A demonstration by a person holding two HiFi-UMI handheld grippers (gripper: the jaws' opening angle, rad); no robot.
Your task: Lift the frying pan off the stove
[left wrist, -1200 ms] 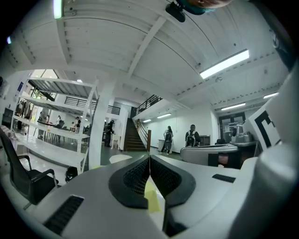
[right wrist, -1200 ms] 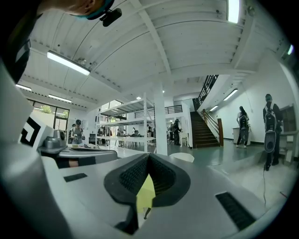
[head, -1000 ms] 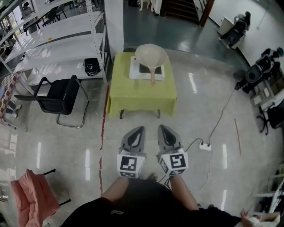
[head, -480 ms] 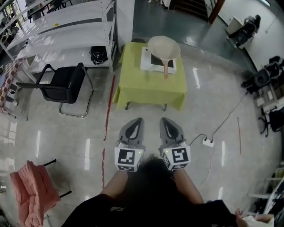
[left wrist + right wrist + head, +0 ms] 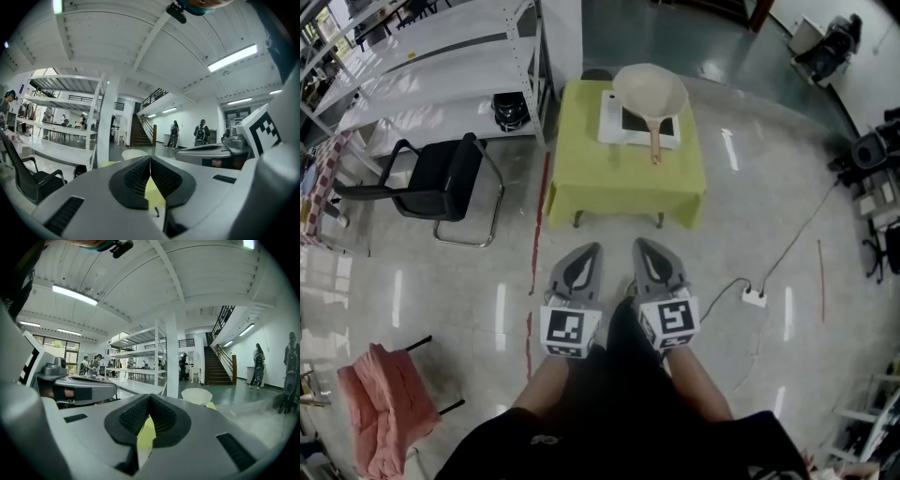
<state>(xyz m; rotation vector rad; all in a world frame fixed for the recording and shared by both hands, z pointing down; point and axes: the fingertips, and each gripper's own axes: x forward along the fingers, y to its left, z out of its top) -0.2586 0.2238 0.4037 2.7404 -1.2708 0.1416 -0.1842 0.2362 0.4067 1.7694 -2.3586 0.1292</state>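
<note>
Currently the left tool (image 5: 592, 249) and the right tool (image 5: 641, 245) are fully closed and empty, well short of the cream round frying pan (image 5: 650, 91) on the white flat stove (image 5: 610, 114) atop the yellow-green worktop (image 5: 609, 180), whose wooden pan handle (image 5: 655, 146) points back toward the nearer right tool.

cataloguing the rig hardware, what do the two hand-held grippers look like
The left gripper and right gripper are matching light grey plastic shells tapering to a point, each with a dark teardrop inset on top. Each carries a white cube with black square markers at its rear. The grip pads are black and finely ribbed. No cables show. The person wears a black top; forearms are unsleeved.
</note>
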